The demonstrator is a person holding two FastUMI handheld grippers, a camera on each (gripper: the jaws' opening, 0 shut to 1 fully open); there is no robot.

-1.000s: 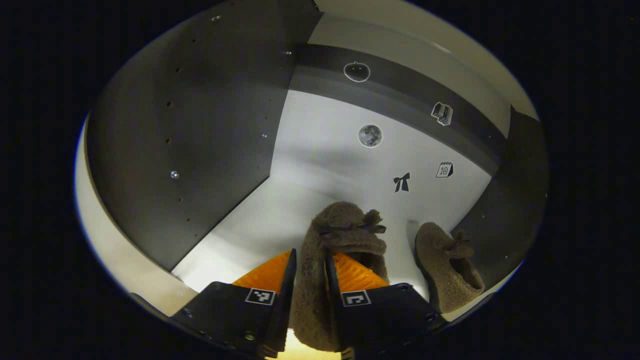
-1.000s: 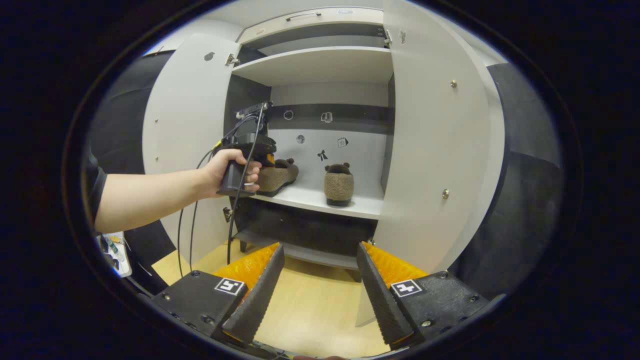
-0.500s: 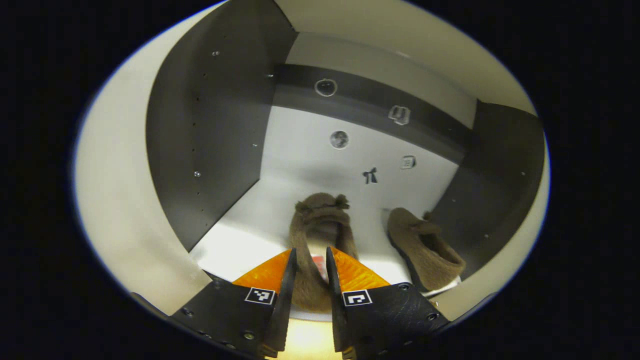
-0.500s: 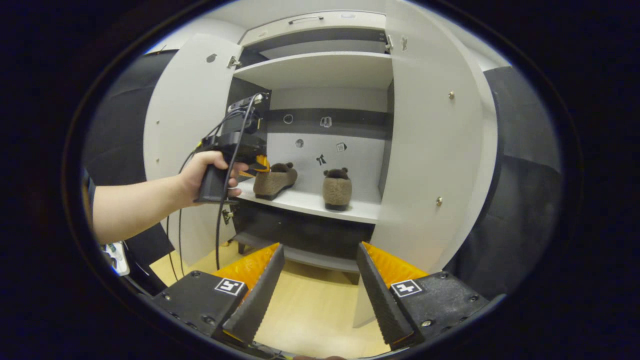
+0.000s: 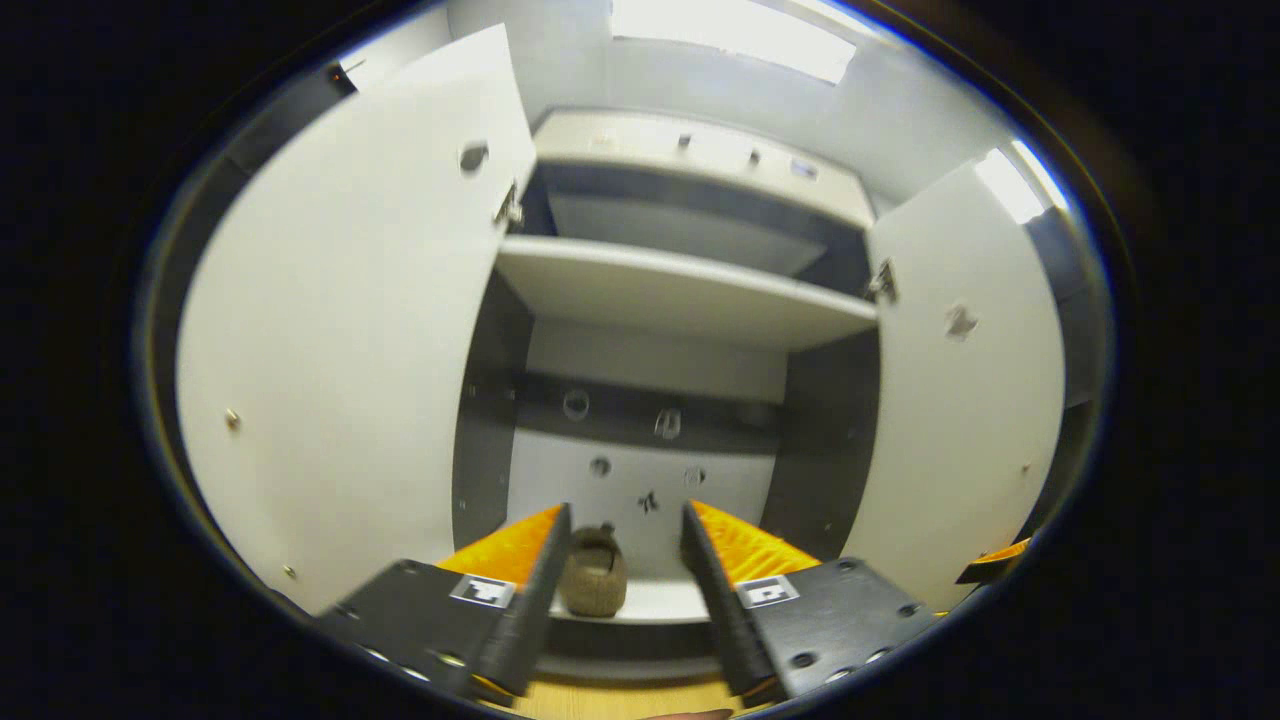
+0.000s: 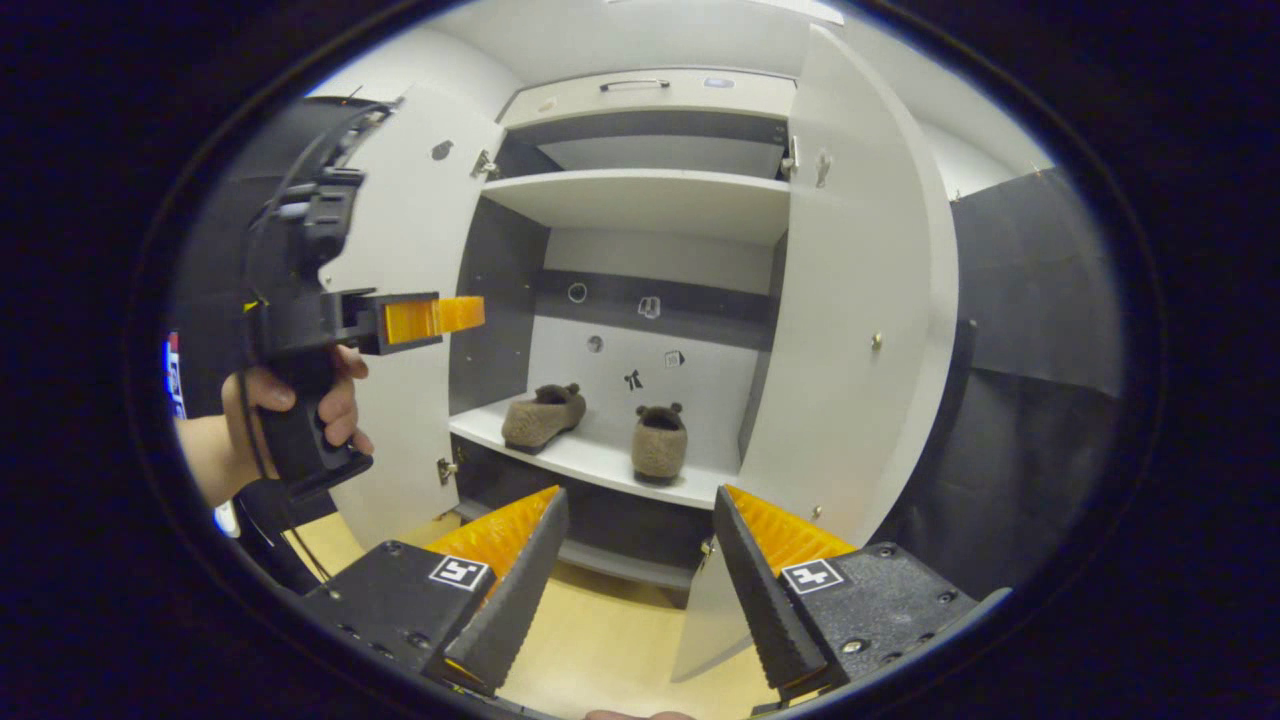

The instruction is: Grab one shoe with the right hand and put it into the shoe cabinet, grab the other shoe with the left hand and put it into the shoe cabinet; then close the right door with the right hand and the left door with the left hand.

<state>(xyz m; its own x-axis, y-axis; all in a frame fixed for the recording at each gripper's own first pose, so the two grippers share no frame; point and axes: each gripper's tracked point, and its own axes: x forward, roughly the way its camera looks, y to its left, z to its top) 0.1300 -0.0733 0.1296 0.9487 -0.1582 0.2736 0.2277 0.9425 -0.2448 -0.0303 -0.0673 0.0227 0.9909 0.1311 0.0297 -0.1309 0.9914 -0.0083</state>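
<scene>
— while both doors hang open, where sit the 2 shoes?
— side by side on the cabinet shelf.
— grippers?
— left spread, empty; right likewise, out front.

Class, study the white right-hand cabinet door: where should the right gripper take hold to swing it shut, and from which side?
Probably the free vertical edge of the white right door, approached from its outer face. It stands wide open, hinged at the cabinet, and the right gripper is open.
</scene>
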